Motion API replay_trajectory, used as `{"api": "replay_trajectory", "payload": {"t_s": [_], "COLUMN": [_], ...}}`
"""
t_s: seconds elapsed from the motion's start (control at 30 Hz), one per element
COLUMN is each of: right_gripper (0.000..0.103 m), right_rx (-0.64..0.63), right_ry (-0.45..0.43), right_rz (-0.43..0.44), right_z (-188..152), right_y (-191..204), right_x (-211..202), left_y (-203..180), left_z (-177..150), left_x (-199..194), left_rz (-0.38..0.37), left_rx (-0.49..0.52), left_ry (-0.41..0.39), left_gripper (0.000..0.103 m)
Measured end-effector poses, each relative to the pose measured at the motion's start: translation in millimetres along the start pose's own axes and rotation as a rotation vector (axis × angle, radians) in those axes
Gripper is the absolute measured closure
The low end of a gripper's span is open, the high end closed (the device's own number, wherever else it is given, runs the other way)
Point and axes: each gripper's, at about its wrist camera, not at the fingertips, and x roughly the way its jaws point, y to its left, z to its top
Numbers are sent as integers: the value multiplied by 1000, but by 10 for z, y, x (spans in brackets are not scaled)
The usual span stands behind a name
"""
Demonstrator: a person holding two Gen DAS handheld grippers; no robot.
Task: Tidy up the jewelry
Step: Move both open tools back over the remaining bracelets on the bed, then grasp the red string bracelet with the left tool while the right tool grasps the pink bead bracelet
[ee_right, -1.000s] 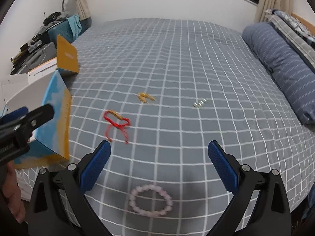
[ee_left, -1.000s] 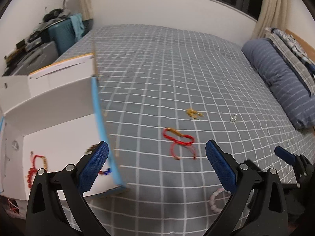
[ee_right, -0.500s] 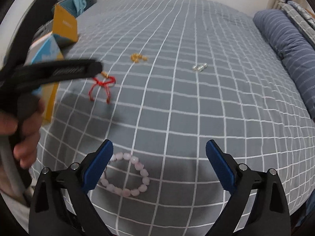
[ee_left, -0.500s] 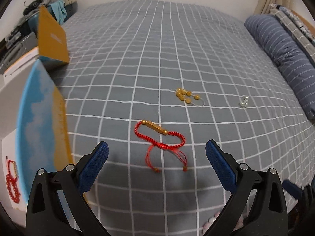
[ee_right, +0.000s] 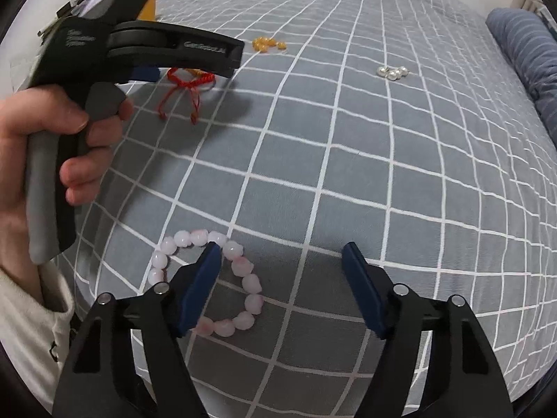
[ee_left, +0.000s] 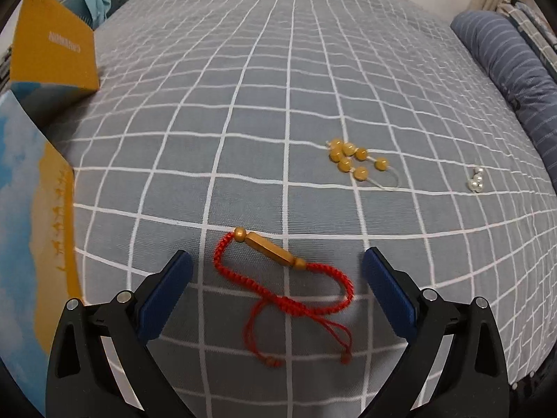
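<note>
A red cord bracelet (ee_left: 278, 278) with a gold bar lies on the grey checked bed. My left gripper (ee_left: 276, 271) is open and low over it, one finger on each side. It also shows in the right wrist view (ee_right: 189, 82) under the left gripper's body (ee_right: 156, 50). A pink bead bracelet (ee_right: 209, 278) lies near the bed's front edge. My right gripper (ee_right: 282, 261) is open, its left finger (ee_right: 200, 287) over the ring of beads. Amber beads (ee_left: 351, 156) and small pearls (ee_left: 476, 181) lie farther back.
An open cardboard box with blue and orange flaps (ee_left: 34, 209) stands at the left of the bed. A blue striped pillow (ee_left: 511, 69) lies at the right. The person's hand (ee_right: 69, 160) holds the left gripper at the left of the right wrist view.
My left gripper swung away from the box and came down over the red bracelet. My right gripper dropped forward onto the pink bead bracelet. Both stayed open.
</note>
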Motion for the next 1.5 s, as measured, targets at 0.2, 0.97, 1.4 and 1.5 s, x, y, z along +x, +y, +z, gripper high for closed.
{"api": "replay_trajectory", "payload": {"t_s": [0.2, 0.97, 1.4, 1.5], "right_gripper": [45, 91, 91, 91], "right_rx": [-12, -19, 7, 19], "right_ry": [15, 31, -2, -20], "right_rz": [8, 11, 10, 8], "right_z": [-25, 59, 27, 12], "right_y": [39, 90, 80, 64], "right_x": [22, 37, -137, -207], "left_y": [30, 84, 64, 80], "left_z": [21, -75, -145, -161], "left_x": [15, -113, -325, -380], "left_rz": [-1, 2, -35, -38], "left_rx": [-11, 16, 38, 39], "left_ry": [-9, 7, -11, -20], "left_gripper": [13, 99, 99, 99]}}
